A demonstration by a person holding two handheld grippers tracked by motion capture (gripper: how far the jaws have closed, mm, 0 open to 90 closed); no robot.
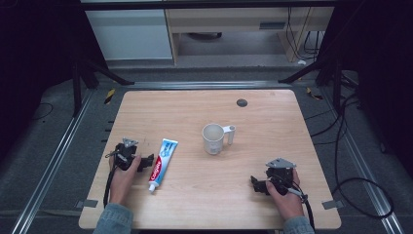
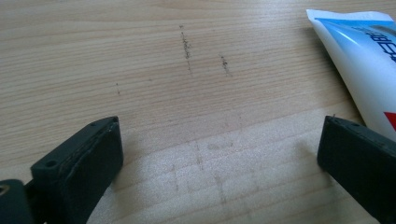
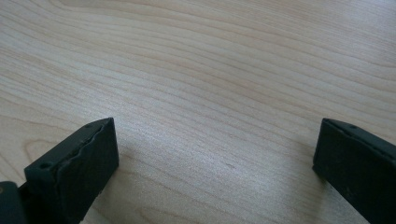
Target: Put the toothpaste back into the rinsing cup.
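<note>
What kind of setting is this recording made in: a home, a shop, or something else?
Likely a lab or recording rig, not a home: a bare wooden table on carpet, framed by metal rails and dark stands, with loose cables on the floor. A toothpaste tube and mug look staged.

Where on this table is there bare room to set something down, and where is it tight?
Bare wood: the far strip of the light wooden table beyond the white handled mug, and the near middle between the blue-and-white toothpaste tube and the right gripper. Tight: the open left gripper lies right beside the tube.
</note>
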